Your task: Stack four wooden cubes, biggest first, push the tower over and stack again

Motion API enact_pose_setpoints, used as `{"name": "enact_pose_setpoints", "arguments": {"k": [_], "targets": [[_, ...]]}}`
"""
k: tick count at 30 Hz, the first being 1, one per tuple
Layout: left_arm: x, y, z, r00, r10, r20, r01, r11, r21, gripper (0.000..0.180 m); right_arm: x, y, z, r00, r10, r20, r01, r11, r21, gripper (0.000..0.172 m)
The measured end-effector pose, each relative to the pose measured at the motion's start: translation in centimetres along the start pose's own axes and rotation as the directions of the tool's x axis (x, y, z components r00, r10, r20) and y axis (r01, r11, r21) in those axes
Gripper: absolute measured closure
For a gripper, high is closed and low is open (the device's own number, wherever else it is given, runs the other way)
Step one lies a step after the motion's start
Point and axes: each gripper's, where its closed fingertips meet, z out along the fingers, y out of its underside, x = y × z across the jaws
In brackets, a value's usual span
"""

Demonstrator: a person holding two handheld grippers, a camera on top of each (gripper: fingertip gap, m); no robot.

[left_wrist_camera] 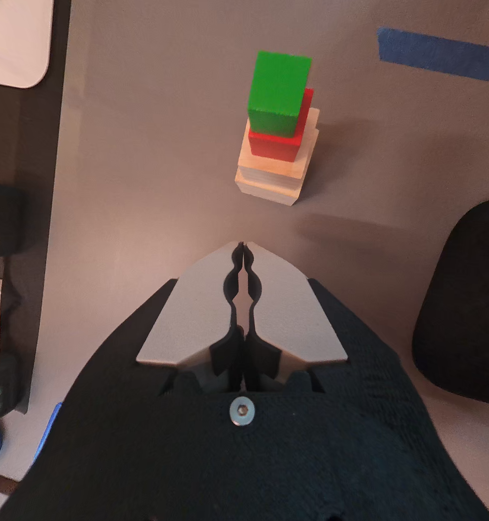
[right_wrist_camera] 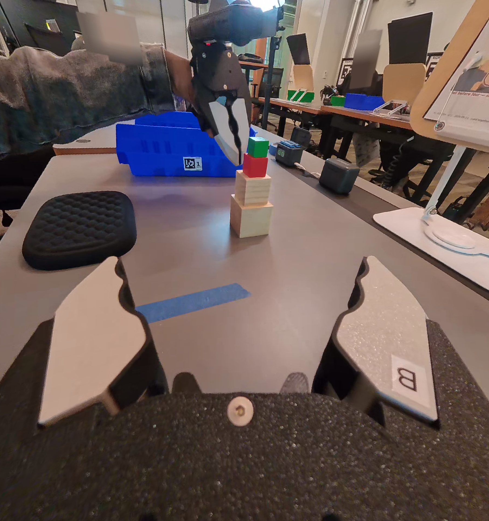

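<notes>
Tower's up on the grey tabletop (right_wrist_camera: 308, 267): green cube (right_wrist_camera: 258, 147) on red cube (right_wrist_camera: 255, 165), on two plain wooden cubes (right_wrist_camera: 251, 203). The left gripper (right_wrist_camera: 239, 160) hangs just beside the red cube, tips close to it, fingers pressed together on nothing. The right gripper (right_wrist_camera: 242, 263) sits well back, fingers spread wide, tower between and beyond them.
</notes>
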Motion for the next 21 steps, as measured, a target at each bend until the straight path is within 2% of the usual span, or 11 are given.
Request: {"name": "enact_pose_setpoints", "arguments": {"k": [7, 21], "targets": [[0.9, -1.0, 1.8, 0.998, 0.046, -0.047, -0.046, 0.999, -0.009, 0.180, -0.3, 0.1, 0.0, 1.000, -0.004, 0.013, 0.004, 1.000, -0.004, 0.024], [2.0, -5.4, 3.1, 0.984, 0.145, -0.104, -0.145, 0.989, 0.004, 0.180, -0.3, -0.2, -0.1, 1.000, -0.011, 0.014, 0.011, 1.000, 0.002, 0.025]]}}
